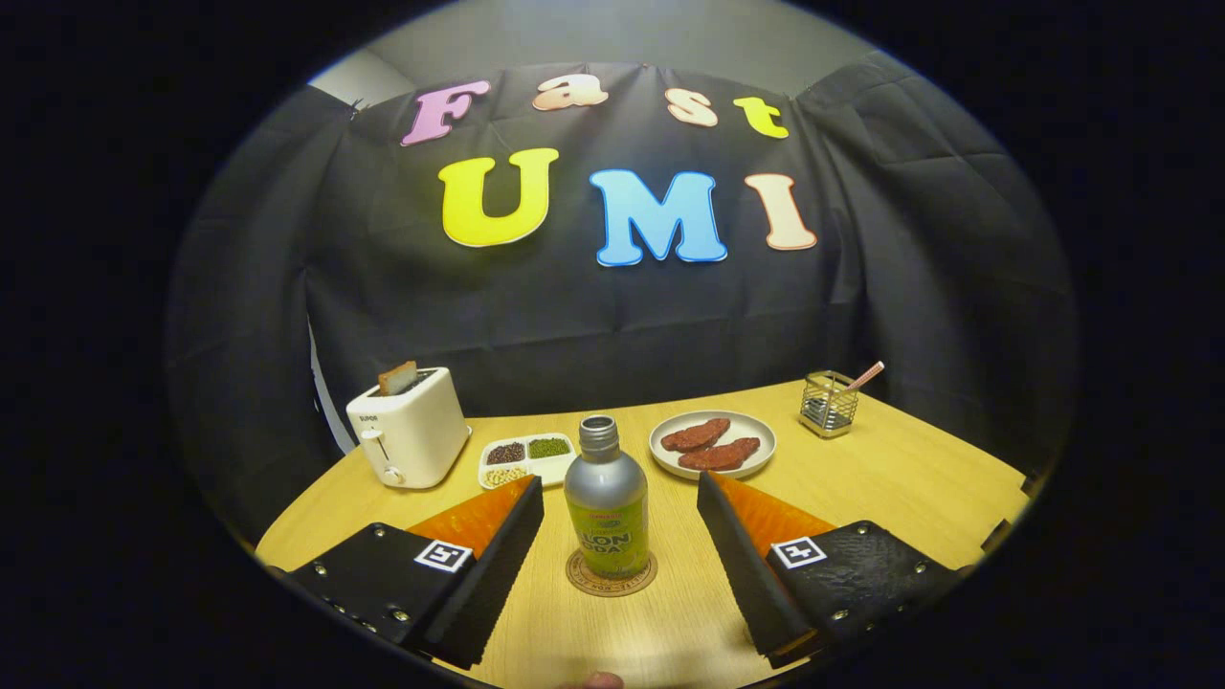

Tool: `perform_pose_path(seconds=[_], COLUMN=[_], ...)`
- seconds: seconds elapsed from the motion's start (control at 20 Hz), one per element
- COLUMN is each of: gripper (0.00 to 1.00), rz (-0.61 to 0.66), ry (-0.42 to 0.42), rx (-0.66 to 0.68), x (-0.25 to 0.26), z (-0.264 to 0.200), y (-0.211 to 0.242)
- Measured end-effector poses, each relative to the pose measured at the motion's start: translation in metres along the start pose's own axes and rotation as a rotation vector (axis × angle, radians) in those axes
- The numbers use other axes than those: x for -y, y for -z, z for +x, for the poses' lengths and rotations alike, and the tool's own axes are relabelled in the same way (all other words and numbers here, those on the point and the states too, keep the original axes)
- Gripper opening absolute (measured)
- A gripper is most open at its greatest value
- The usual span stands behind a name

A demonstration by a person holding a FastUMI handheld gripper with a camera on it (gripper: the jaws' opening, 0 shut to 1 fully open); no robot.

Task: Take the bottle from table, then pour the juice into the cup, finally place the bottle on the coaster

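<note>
Pale wood-grain laminate covers the table [890, 478], whose far edge curves round against the dark cloth wall. At its left stands a cream, rounded toaster [410, 428] with a lever and knob on its near face and a slice of toast [397, 377] poking up from its slot. Next comes a white tray [527, 459] split into compartments: dark seeds in one, green ones in another, pale ones in a third nearer the fingers. In the middle stands the bottle [606, 498], a smooth metal body with a threaded, uncapped neck and a yellow-green label. It sits upright on a round, brown coaster [611, 577], which looks like cork with a printed ring. The gripper [620, 498] is spread wide; its ribbed fingers [507, 536] flank the bottle on both sides, each clear of it, with bare table between pad and bottle. Square black-and-white markers sit on the gripper's textured body behind each finger. Beyond the right finger lies a round white plate [756, 450] holding two flat, reddish-brown pieces of meat. Farthest right is a small square wire-mesh holder [829, 404] with a thin pink stick leaning out of it.
</note>
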State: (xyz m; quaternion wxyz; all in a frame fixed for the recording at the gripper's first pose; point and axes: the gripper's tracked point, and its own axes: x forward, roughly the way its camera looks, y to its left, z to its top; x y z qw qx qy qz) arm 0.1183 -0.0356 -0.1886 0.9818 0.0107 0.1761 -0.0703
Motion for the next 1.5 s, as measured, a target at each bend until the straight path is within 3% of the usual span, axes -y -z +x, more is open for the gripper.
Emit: perform_pose_path(seconds=[0.65,1.5], gripper=[0.98,0.98], rz=[-0.094,-0.117], ry=[-0.106,-0.088], rx=[0.159,0.25], x=[-0.013,-0.019], z=[-0.092,-0.13], y=[-0.068,-0.109])
